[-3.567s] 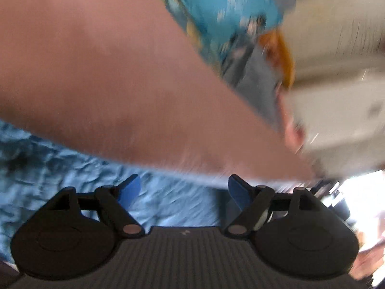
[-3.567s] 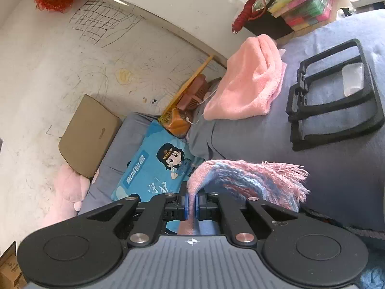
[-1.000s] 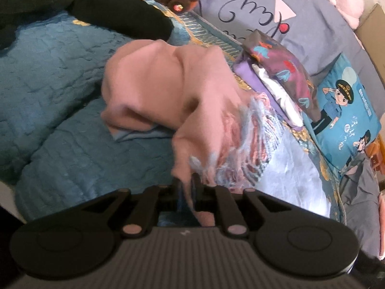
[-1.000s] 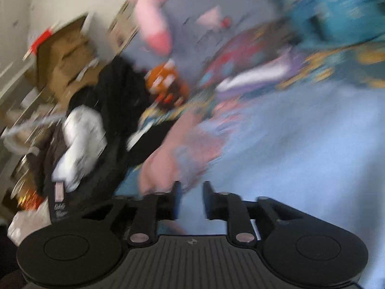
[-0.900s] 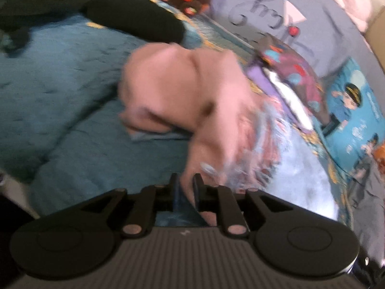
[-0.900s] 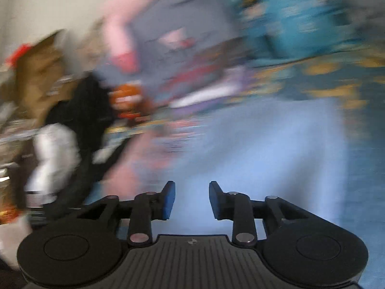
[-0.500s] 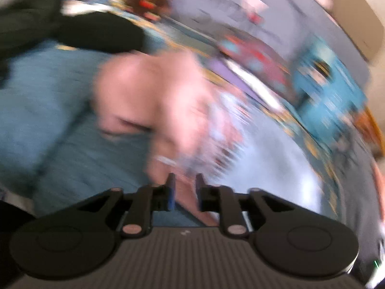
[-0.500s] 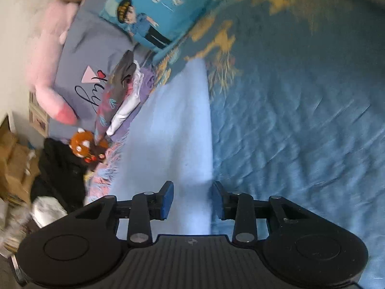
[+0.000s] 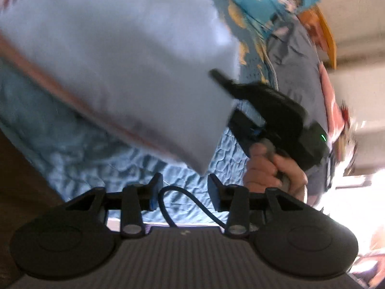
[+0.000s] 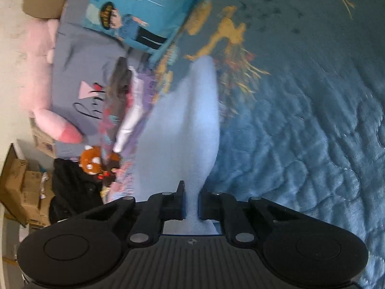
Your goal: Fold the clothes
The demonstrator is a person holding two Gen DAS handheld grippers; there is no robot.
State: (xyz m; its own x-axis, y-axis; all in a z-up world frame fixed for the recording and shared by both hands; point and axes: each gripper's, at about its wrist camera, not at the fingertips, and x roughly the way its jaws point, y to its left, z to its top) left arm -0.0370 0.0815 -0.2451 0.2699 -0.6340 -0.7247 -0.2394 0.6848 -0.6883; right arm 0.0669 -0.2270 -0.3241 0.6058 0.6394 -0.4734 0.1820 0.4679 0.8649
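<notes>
A light blue cloth with a pink edge lies spread over the bed, blurred in the left wrist view. My left gripper hovers just off its near corner, jaws opening, with nothing between them. In the same view a hand holds my right gripper at the cloth's right edge. The right wrist view shows the same cloth running away from my right gripper. Its jaws are closing, and the pads pinch a fold of the cloth.
The blue quilted bedspread lies under everything. A cartoon pillow, a grey pillow, a stack of folded clothes and a plush toy sit beyond. Black clothing and cardboard boxes stand left. A black cable loops behind my left jaws.
My left gripper let go of the pink fringed end and swung right over the blue cloth. My right gripper rolled, came down and closed on the cloth's edge.
</notes>
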